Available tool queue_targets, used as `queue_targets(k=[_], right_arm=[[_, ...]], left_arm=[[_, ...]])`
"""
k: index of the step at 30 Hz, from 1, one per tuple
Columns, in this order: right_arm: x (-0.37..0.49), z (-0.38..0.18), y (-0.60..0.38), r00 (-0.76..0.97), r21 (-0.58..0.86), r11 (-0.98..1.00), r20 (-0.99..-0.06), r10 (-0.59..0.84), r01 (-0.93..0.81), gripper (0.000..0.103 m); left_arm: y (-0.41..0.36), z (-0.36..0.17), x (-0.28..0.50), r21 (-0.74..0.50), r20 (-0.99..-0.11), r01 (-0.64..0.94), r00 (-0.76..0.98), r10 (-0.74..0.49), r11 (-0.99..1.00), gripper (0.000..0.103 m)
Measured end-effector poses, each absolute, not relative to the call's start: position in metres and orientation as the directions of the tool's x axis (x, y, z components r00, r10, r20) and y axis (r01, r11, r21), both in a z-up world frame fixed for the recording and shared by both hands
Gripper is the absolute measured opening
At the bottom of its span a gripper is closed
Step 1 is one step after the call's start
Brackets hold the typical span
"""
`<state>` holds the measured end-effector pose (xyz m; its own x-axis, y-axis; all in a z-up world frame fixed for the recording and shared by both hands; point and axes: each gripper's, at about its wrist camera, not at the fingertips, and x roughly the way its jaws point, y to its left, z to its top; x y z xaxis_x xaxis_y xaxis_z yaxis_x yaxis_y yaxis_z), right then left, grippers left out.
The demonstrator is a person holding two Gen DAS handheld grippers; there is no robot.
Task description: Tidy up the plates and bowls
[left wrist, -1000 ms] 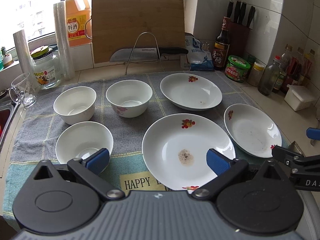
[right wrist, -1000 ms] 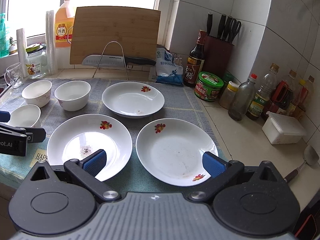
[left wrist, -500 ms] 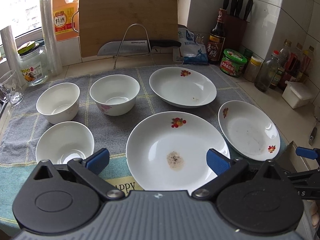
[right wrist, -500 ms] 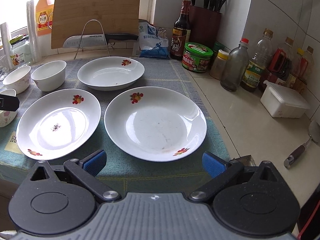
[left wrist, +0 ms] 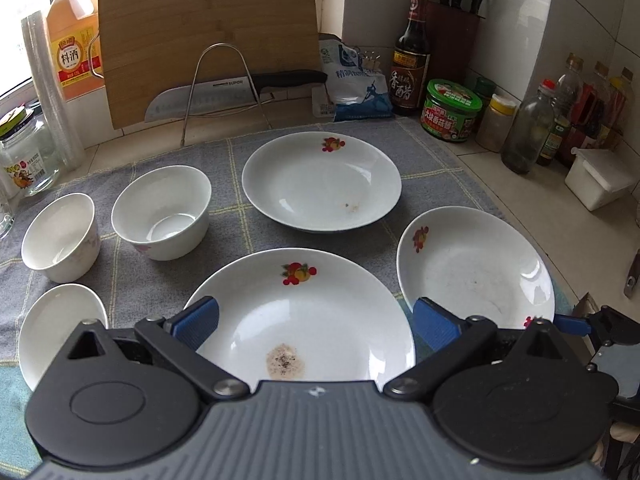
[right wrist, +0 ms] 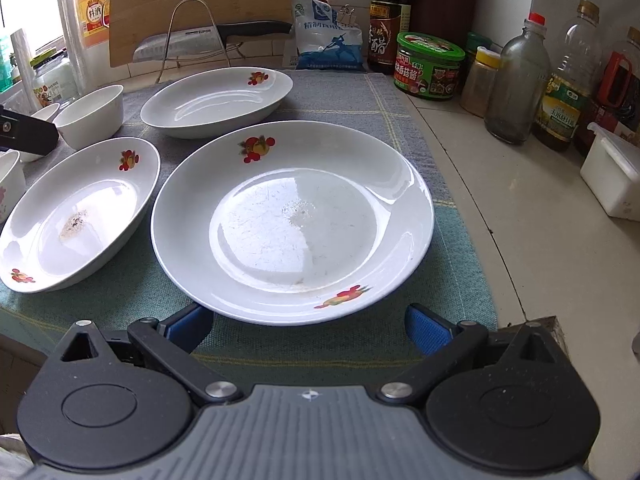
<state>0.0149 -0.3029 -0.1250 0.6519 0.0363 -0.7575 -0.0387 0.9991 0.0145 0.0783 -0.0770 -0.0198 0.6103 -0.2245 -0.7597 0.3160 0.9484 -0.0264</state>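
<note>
The right tool (right wrist: 308, 330) is held low at the near rim of the right plate (right wrist: 292, 216), with its blue pads spread wide and nothing pinched. The left tool (left wrist: 316, 322) is held above the near edge of the speckled plate (left wrist: 300, 316), and it is spread wide and empty too.

Everything sits on a towel (right wrist: 352, 344) on the tabletop. The right plate is taken as the landmark. Just to its left, the speckled plate is seen, nearly touching it. Behind it, a third plate (right wrist: 216, 100) is seen, a little apart. Farther left of the landmark, three white bowls are set: a near bowl (left wrist: 60, 328), a left bowl (left wrist: 58, 236) and a back bowl (left wrist: 162, 210). Far behind the landmark, a knife (right wrist: 208, 38) and a cutting board (right wrist: 200, 4) are propped, and bottles (right wrist: 516, 76) are lined up to its right.

The step in hand is probably picking up the right plate, so the plates can be stacked. To do it well, one pad should be slid under the rim and one kept on top. The rim should be pinched firmly, because a shiny plate can slip. The plate should be lifted flat and slowly, so the speckled plate beside it is not bumped.
</note>
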Motion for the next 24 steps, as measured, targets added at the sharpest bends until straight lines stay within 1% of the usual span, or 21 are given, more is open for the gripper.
queue_targets(k=[9, 13, 18, 21, 24], right_arm=[[0.027, -0.130, -0.306, 0.651, -0.019, 0.991, -0.755, 0.075, -0.136, 0.103], [0.020, -0.133, -0.309, 0.689, -0.016, 0.987, -0.718, 0.101, -0.162, 0.103], [0.011, -0.137, -0.313, 0.732, -0.013, 0.983, -0.669, 0.126, -0.181, 0.103], [0.009, -0.139, -0.316, 0.748, -0.018, 0.980, -0.649, 0.139, -0.198, 0.103], [0.012, -0.138, -0.317, 0.743, -0.022, 0.977, -0.653, 0.148, -0.214, 0.103]], left_arm=[[-0.108, -0.024, 0.092, -0.029, -0.763, 0.368, 0.592, -0.258, 0.929, 0.102], [-0.119, -0.022, 0.102, -0.090, -0.761, 0.438, 0.549, -0.346, 0.894, 0.102], [-0.141, -0.019, 0.114, -0.081, -0.751, 0.533, 0.523, -0.403, 0.842, 0.102], [-0.152, -0.018, 0.121, -0.096, -0.723, 0.609, 0.500, -0.476, 0.787, 0.102], [-0.168, -0.021, 0.134, -0.102, -0.755, 0.669, 0.431, -0.495, 0.737, 0.102]])
